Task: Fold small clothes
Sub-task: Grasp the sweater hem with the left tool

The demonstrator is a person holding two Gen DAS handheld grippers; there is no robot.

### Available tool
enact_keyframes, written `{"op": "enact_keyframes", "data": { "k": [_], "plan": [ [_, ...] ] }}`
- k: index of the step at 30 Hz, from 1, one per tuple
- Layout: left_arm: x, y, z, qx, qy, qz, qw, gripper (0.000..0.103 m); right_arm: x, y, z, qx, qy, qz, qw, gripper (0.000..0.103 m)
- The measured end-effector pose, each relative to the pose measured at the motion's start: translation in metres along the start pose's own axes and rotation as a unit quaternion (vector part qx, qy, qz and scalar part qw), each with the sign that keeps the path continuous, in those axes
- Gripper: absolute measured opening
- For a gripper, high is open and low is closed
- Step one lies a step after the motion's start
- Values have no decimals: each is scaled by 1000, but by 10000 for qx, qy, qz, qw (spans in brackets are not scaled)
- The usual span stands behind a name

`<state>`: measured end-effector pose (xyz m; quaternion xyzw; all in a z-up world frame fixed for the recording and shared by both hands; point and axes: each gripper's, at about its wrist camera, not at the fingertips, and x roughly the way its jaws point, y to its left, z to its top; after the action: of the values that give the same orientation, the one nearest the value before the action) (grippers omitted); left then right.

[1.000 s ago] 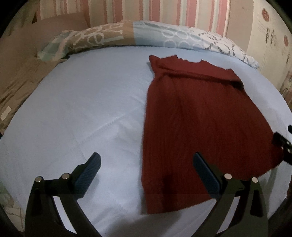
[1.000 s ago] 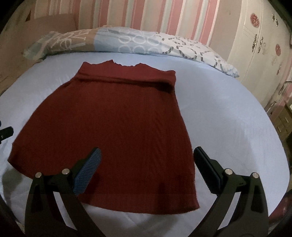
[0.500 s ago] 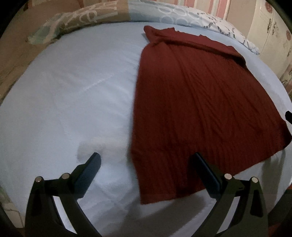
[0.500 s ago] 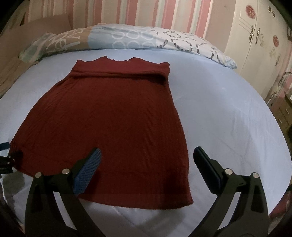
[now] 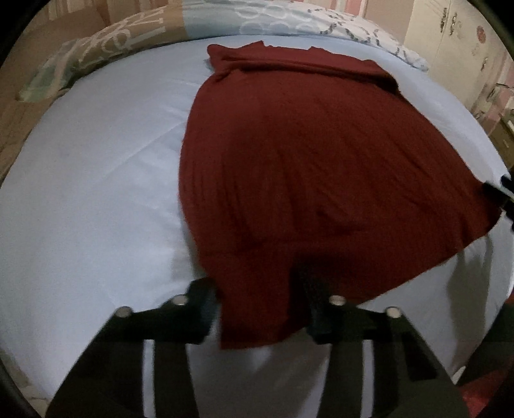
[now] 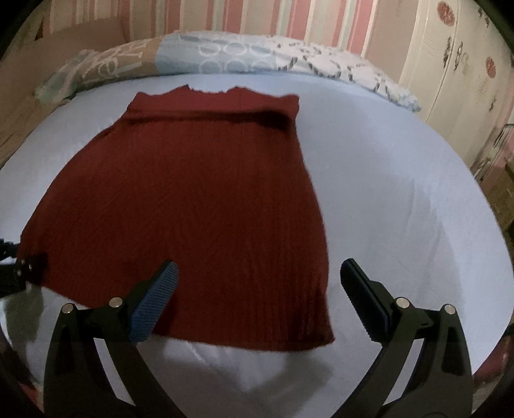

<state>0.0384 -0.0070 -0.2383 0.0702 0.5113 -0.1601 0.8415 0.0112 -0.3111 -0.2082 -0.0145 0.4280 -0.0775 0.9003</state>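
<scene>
A dark red ribbed garment [image 5: 305,160] lies flat on the light blue bedsheet [image 5: 90,193], neckline toward the pillows. My left gripper [image 5: 257,295] is at its near left corner. Its jaws are closing, with the hem bunched between the fingers. In the right wrist view the garment [image 6: 192,199] spreads ahead and my right gripper [image 6: 257,283] hovers open over the near right corner. One finger is above the cloth, the other above the sheet. Each gripper shows at the edge of the other's view: left gripper [image 6: 13,270], right gripper [image 5: 501,193].
Patterned pillows [image 6: 225,58] line the head of the bed below a striped wall [image 6: 289,19]. A cream wardrobe [image 6: 456,58] stands to the right. Brown bedding [image 5: 19,106] lies at the far left. Bare sheet [image 6: 401,193] stretches right of the garment.
My left gripper came down onto the garment's near left corner and its fingers drew together around the hem, which puckered. My right gripper edged nearer the near right corner and stayed open.
</scene>
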Motion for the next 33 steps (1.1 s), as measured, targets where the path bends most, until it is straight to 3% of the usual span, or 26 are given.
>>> {"op": "enact_keyframes", "data": {
  "k": [7, 14, 20, 22, 26, 33],
  "plan": [
    [-1, 2, 1, -121, 32, -137, 9998, 32, 7, -21, -19, 415, 278, 182, 9986, 100],
    [0, -3, 1, -52, 42, -22, 10000, 32, 27, -41, -30, 671, 683, 44, 9954, 100],
    [0, 0, 0, -134, 67, -25, 9999, 33, 37, -41, -33, 855, 845, 329, 9922, 84],
    [1, -1, 0, -141, 67, -12, 9999, 34, 38, -40, -31, 887, 906, 471, 9908, 75],
    [0, -4, -1, -112, 66, 57, 9999, 34, 36, -35, -28, 882, 1003, 712, 9885, 45],
    [1, -1, 0, -131, 88, 17, 9999, 35, 40, -36, -24, 961, 1199, 914, 9839, 48]
  ]
}}
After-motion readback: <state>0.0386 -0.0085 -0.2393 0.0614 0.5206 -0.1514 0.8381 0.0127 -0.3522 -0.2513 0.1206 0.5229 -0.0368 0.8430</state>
